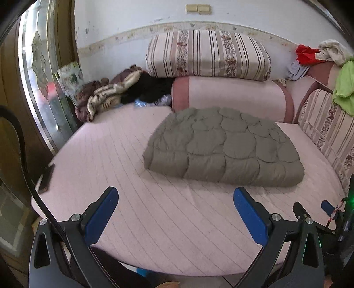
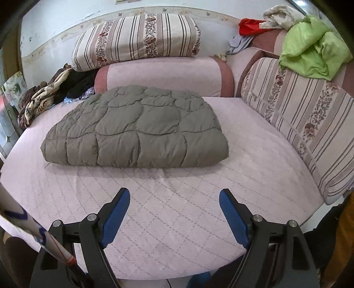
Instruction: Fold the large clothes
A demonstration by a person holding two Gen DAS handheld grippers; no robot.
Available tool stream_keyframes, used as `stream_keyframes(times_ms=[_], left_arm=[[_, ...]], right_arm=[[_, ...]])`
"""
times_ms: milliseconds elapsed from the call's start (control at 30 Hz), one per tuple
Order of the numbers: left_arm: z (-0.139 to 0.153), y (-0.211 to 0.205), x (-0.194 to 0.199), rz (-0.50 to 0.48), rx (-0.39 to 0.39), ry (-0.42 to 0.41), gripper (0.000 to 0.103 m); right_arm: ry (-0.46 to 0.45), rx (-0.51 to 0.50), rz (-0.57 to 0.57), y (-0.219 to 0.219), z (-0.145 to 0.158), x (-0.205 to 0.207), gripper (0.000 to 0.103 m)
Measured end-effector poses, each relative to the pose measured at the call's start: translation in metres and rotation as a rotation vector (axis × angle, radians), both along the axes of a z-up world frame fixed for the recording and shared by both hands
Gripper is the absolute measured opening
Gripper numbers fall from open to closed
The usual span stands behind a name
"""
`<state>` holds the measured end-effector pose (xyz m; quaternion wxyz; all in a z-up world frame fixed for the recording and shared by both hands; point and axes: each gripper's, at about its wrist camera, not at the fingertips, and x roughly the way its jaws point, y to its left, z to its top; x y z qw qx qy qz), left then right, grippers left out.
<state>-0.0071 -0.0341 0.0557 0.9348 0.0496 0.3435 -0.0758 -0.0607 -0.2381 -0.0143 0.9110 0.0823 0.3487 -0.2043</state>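
Pink quilted mattress (image 2: pixel 177 212) spread across most of both views, bare along its near edge. Folded olive-grey quilted coat (image 2: pixel 137 130) lying flat on the mattress, a thick rectangular bundle toward the far half, its folded edge facing the cameras; right of centre in the left wrist view (image 1: pixel 223 146), left of centre in the right wrist view. Behind the coat, a pink bolster (image 2: pixel 163 77) against the wall, touching or nearly touching the coat's far edge, with a striped floral cushion (image 2: pixel 137 39) stacked on top. Along the right side, another striped cushion (image 2: pixel 305 124) leaning upright, a lime-green cloth (image 2: pixel 309 53) draped over its top, red (image 2: pixel 250 26) and cream (image 2: pixel 281 17) garments bunched beyond. At the far left corner, a heap of brown, beige and black clothes (image 1: pixel 124 93). Left gripper (image 1: pixel 176 212) hovering over the near mattress edge, blue pads spread wide, nothing between them, well short of the coat. Right gripper (image 2: pixel 174 212) likewise wide apart and empty, over the mattress, near the coat's front edge but not touching it.
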Motion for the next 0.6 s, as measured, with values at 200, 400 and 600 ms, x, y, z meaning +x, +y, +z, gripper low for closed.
stream_keyframes(times_ms=[200,400,600], left_arm=[[-0.010,-0.005,0.000,-0.017,0.009,0.040,0.103],[-0.015,-0.006,-0.001,-0.025,0.004,0.050,0.103],[-0.017,-0.004,0.002,-0.021,-0.001,0.061,0.103]], right_arm=[[-0.003,-0.015,-0.007,0.002,0.002,-0.002,0.086],[0.028,-0.008,-0.009,0.003,-0.004,0.003,0.086],[0.049,-0.013,-0.008,0.004,-0.009,0.005,0.086]])
